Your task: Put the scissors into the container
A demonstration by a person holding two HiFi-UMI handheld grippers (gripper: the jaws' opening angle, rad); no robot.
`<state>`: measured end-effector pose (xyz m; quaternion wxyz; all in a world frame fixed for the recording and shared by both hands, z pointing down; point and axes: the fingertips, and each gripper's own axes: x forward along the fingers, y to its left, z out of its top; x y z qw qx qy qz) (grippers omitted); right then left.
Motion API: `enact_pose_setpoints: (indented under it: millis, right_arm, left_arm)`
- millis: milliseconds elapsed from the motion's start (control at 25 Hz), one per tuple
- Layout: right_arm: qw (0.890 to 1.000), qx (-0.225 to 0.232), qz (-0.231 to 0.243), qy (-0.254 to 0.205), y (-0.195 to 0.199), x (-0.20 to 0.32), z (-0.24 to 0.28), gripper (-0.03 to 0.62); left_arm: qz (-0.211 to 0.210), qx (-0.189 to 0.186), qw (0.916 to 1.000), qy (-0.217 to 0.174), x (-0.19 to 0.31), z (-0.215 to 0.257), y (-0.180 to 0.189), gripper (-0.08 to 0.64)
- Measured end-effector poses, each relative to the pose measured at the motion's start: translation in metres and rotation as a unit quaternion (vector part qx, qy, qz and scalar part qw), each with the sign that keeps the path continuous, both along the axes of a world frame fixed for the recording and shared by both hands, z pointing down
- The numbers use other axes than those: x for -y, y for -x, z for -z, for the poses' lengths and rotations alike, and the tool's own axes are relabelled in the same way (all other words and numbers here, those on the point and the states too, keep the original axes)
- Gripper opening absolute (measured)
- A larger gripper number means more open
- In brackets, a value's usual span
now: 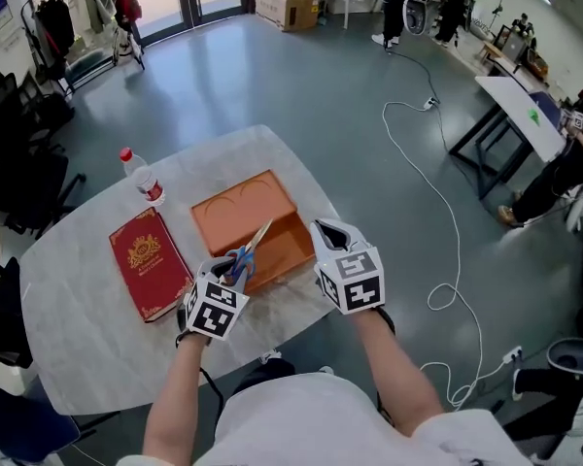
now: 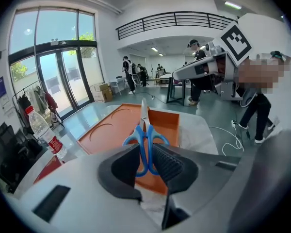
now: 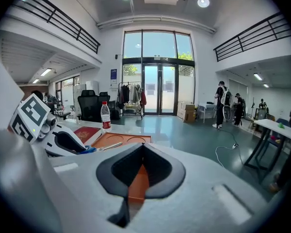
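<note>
Blue-handled scissors [image 1: 245, 254] [image 2: 145, 135] are held by their handles in my left gripper [image 1: 233, 273] [image 2: 148, 161], blades pointing away from me. They hang over the near edge of the open orange container [image 1: 284, 246] [image 2: 172, 125], whose flat lid [image 1: 241, 210] lies open on its far side. My right gripper [image 1: 323, 233] [image 3: 141, 166] is at the container's right edge, shut with nothing in it; a strip of orange container [image 3: 136, 188] shows behind its jaws. In the right gripper view the left gripper [image 3: 82, 149] with the scissors is at the left.
A red book [image 1: 149, 262] [image 3: 87, 132] lies left of the container on the white round table [image 1: 78, 309]. A water bottle [image 1: 141, 176] [image 2: 43, 130] [image 3: 105, 115] stands at the table's far left. A cable [image 1: 437, 221] trails on the floor to the right.
</note>
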<state>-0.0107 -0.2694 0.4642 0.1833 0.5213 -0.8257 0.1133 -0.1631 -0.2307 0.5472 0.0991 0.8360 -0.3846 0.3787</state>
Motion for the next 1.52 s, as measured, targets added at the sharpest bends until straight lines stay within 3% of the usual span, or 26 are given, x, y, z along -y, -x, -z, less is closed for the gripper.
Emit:
enact_pose_setpoints:
  millis: [320, 640, 1520]
  right_arm:
    - [0.999, -0.018, -0.029, 0.009, -0.012, -0.001, -0.006, 0.005]
    - [0.999, -0.016, -0.040, 0.016, -0.026, -0.001, -0.014, 0.005]
    - [0.998, 0.010, 0.042, 0.037, -0.051, 0.043, -0.035, 0.005]
  left_arm:
    - [-0.060, 0.023, 0.9978, 0.019, 0.009, -0.016, -0.019, 0.082]
    - [-0.087, 0.049, 0.9942, 0.040, 0.012, -0.035, -0.034, 0.081]
    - [-0.039, 0.141, 0.9823, 0.116, 0.024, -0.076, -0.039, 0.081]
